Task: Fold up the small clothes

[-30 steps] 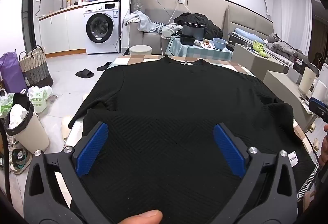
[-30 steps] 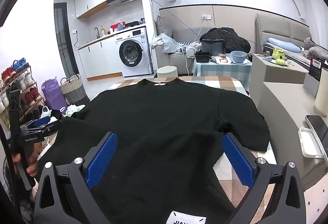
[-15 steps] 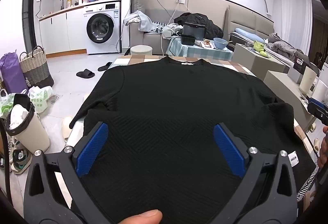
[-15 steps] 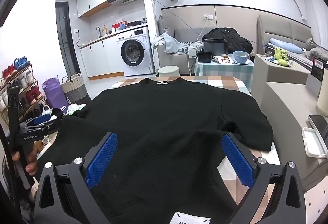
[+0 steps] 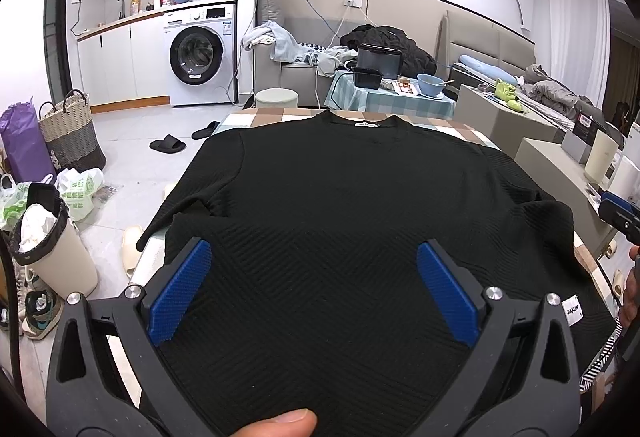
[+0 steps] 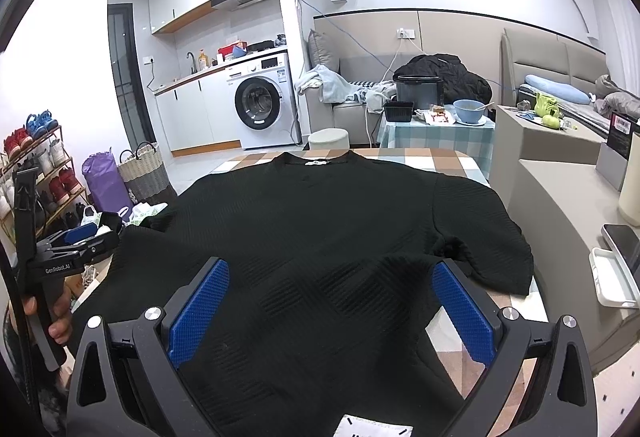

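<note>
Here both grippers hover over a black sweater (image 5: 340, 237) spread flat on the checked table (image 6: 452, 159)

The left gripper (image 5: 314, 289) and right gripper (image 6: 332, 307) each point forward, fingers spread wide, pinching nothing; the sweater's long axis runs away from them, collar at the far edge, hem nearest, sleeves out sideways

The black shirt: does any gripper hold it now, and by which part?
No. The left gripper and right gripper are open above the black shirt.
</note>
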Available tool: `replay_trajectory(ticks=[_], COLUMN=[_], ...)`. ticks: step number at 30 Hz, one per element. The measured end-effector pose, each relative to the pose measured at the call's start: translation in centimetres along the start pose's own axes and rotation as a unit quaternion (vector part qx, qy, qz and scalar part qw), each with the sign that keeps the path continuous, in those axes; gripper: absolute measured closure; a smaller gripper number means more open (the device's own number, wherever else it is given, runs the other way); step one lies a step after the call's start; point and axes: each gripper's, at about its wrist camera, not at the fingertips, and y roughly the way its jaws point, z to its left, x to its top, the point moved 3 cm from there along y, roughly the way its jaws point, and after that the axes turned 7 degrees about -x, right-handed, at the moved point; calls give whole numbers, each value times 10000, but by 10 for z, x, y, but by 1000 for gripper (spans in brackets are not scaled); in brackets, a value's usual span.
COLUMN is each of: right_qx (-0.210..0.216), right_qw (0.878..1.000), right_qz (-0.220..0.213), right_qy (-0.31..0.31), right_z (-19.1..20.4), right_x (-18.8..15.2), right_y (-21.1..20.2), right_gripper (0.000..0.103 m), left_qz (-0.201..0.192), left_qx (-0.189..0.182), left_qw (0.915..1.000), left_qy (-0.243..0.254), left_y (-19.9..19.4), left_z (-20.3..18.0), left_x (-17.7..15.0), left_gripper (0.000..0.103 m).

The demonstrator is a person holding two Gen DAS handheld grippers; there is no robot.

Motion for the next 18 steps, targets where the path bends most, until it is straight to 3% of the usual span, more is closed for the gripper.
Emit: replay_trajectory(ticks=[18], right_qx=[-13], right_qw=[10000], right_qz=[37], right_qy=[80], right_z=[3], right_x=[-2], right_y=[2], right_gripper=[0], left_qz=[2], left_qx=[17], left_qw=[10000], left_qy=[5], left_y=[-6], left_z=[1], left_x=[1], left_gripper=[1])
